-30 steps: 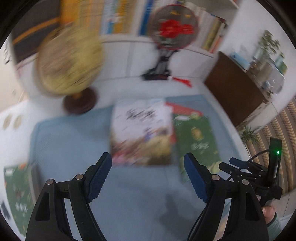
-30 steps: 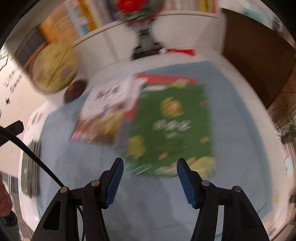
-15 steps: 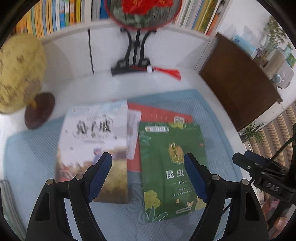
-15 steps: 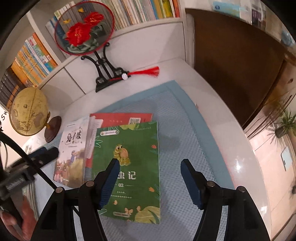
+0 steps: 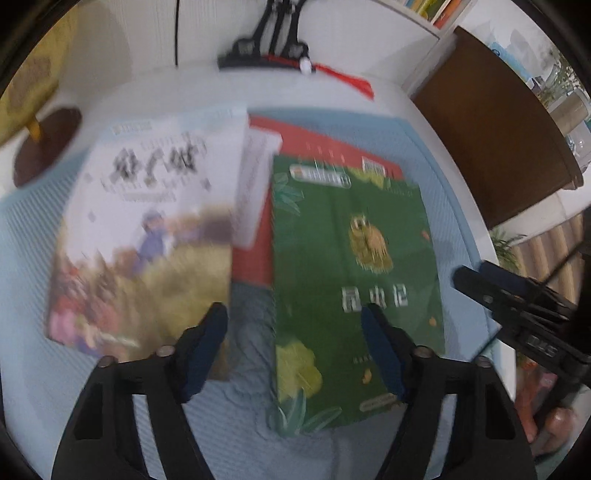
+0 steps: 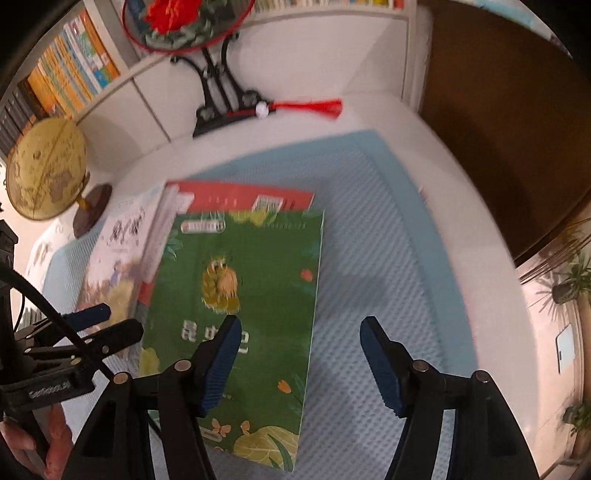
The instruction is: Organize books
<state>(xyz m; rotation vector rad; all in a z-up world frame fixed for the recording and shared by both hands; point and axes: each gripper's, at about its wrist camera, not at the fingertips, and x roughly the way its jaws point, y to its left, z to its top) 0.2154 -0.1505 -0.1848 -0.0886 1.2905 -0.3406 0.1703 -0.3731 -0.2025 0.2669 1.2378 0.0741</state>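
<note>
Books are spread flat on a pale blue textured mat (image 6: 388, 236) that covers a white tabletop (image 6: 436, 155). A green book (image 6: 251, 295) with an insect on its cover lies nearest the right gripper (image 6: 299, 332), and its upper edge overlaps a red book (image 6: 236, 197) underneath. To the left, a white storybook (image 5: 155, 206) with black brush lettering is laid partly over the red book's (image 5: 314, 142) left side.

The right gripper is held above the green book's right edge, its left pad over the cover and its right pad over bare mat. Its jaws are parted, have just been closing a little, and nothing is pressed between them.

The left gripper (image 5: 295, 325) is poised over the gap between the white storybook and the green book (image 5: 351, 258), with one pad above each. Its jaws are likewise apart and have just been narrowing; no book is clamped, only mat (image 5: 251, 317) being seen between the pads.

At the back of the table a globe (image 6: 48, 173) on a dark wooden base is stood beside a round embroidered fan (image 6: 184, 22) on a black stand, from which a red tassel (image 6: 317, 107) is trailed. Shelved books (image 6: 74, 70) are lined up behind, and a dark brown cabinet (image 6: 509, 110) is set to the right.
</note>
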